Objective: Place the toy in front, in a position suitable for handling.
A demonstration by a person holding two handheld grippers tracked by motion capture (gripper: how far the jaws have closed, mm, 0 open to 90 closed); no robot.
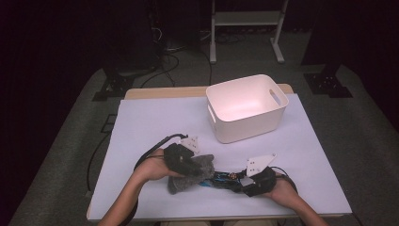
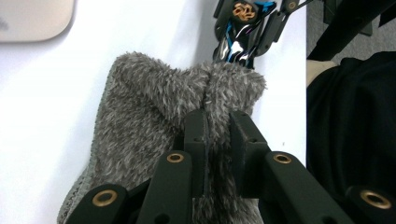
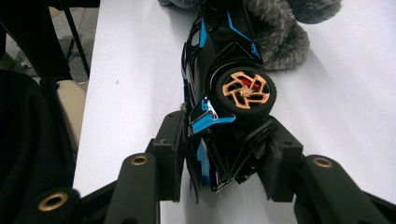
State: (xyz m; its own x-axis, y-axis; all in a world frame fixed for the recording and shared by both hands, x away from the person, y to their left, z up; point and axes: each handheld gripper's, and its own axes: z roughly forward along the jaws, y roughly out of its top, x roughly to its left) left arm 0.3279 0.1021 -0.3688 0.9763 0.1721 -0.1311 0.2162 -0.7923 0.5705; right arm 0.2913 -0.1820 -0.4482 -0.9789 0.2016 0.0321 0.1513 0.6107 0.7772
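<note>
Near the worktop's (image 1: 155, 117) front edge, the left claw (image 2: 217, 133) pinches a fuzzy grey fabric pouch (image 2: 159, 116). Right claw (image 3: 224, 154) clamps the black-and-blue toy car (image 3: 224, 70), whose nose sits inside the pouch.

Two hand-held grippers meet over a grey fuzzy pouch and a black toy car on a white table.

The left gripper (image 1: 186, 157) sits on the grey fuzzy pouch (image 1: 192, 173), apparently pinching it. The right gripper (image 1: 256, 181) holds the rear of the black toy car (image 1: 226, 179), whose front touches the pouch. A white bin (image 1: 246, 107) stands behind them on the table (image 1: 141, 122), well apart.
</note>
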